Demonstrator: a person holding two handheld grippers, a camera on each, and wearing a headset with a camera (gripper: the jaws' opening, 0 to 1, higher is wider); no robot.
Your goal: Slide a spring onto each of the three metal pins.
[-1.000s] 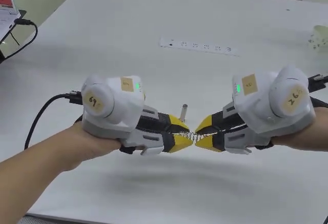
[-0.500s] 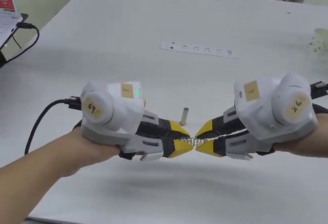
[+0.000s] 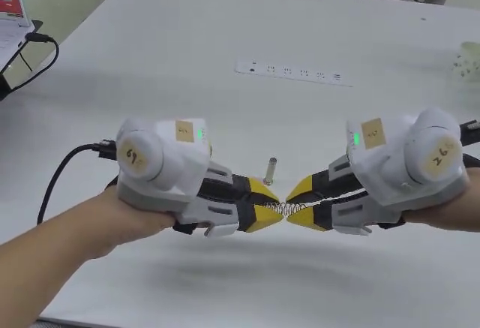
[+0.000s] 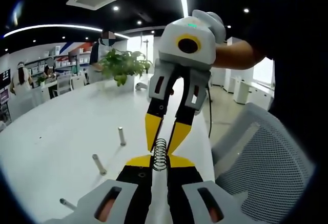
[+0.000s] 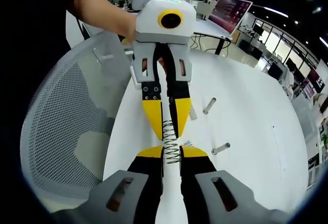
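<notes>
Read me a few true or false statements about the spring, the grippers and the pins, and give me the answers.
1. The left gripper and the right gripper each grip an end of one spring. True.
2. The spring sits on the metal pin. False: it is held between the grippers, apart from the pin.
3. A power strip lies on the table beyond the pin. True.
4. That pin lies flat. False: it stands upright.

Bright, even overhead light; soft shadows on the white table (image 3: 187,35); fisheye-bent edges.

White workbench (image 3: 150,43), grey mesh chair (image 5: 61,111)
</notes>
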